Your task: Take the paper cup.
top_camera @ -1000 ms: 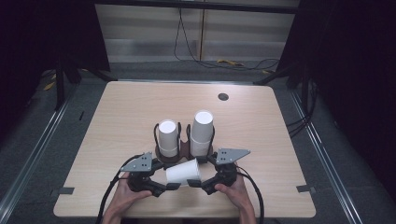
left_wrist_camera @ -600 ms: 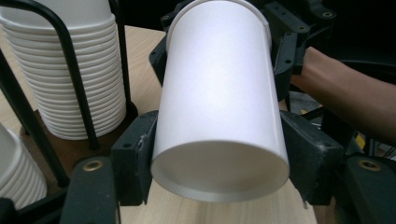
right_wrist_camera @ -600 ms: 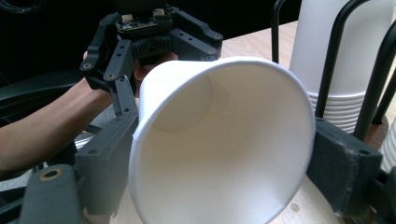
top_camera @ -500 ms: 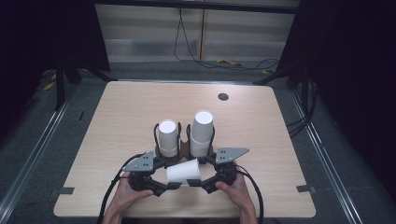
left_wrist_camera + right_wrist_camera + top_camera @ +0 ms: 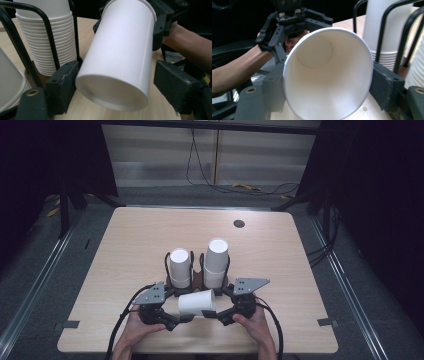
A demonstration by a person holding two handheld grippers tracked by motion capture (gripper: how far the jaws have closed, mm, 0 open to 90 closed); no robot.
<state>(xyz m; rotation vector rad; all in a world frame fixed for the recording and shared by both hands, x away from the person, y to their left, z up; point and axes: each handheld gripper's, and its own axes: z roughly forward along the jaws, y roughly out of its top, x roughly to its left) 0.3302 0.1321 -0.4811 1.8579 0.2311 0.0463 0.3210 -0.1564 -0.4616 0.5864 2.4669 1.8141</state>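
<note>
While a cup lies on its side between the two grippers, the step in hand looks like a pass or a seating of that one cup.

Just beyond both grippers on the table, a rack holds two stacks of cups. The right gripper is clamped on the cup's open mouth, its pads pressing the rim from either side. The left gripper stands apart around the cup's closed base: one pad looks to touch the wall, the other has a clear gap. Next, I judge, the left jaws must close on the base, or the right must carry the cup to a stack alone. Hard to tell from above: the jaws, dark under the cup, and where the cup meets the table.
</note>
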